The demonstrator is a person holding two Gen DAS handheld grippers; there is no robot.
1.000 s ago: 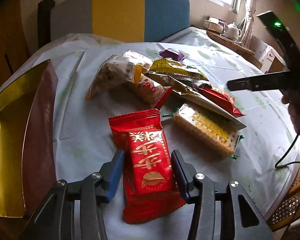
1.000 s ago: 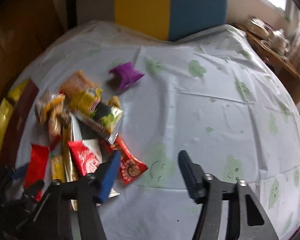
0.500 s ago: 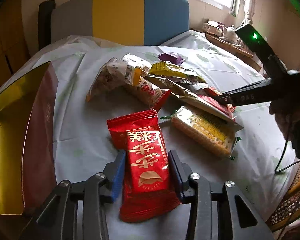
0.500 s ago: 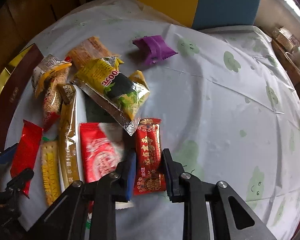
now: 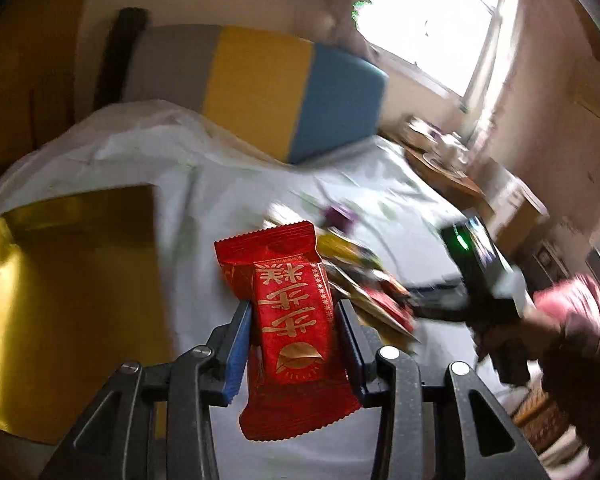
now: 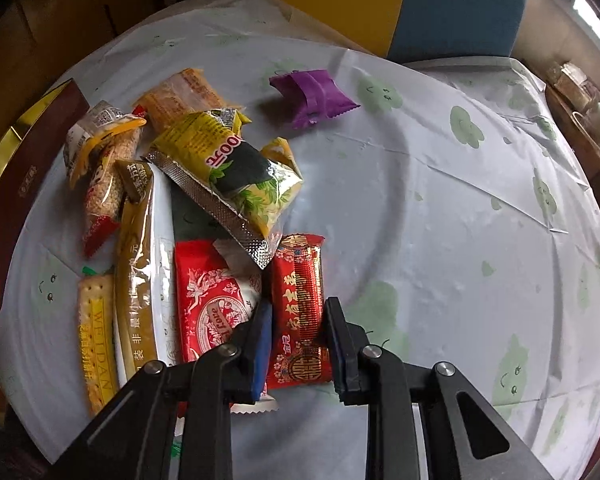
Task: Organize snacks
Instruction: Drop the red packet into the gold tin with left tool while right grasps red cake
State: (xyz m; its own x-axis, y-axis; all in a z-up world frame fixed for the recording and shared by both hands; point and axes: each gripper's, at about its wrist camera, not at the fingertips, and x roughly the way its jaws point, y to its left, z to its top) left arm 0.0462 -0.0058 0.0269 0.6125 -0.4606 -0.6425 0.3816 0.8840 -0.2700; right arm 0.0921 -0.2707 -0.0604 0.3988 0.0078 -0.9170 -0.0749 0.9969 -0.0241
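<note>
The left gripper [image 5: 294, 330] clamped a red snack packet [image 5: 290, 320], long axis along the fingers. Half a second earlier on the table, it was now lifted, with the gold box [image 5: 68, 300] at frame left. The right gripper [image 6: 298, 336] had closed further around a red-gold bar [image 6: 300, 308] lying lengthwise, lower centre.

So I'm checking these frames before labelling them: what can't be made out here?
- Left wrist view: the snack pile behind the red packet is motion-blurred; packets can't be told apart.
- Left wrist view: the gold box is cut by the left edge.
- Right wrist view: the red-and-white packet lies partly under the yellow-green bag and the right gripper.
</note>
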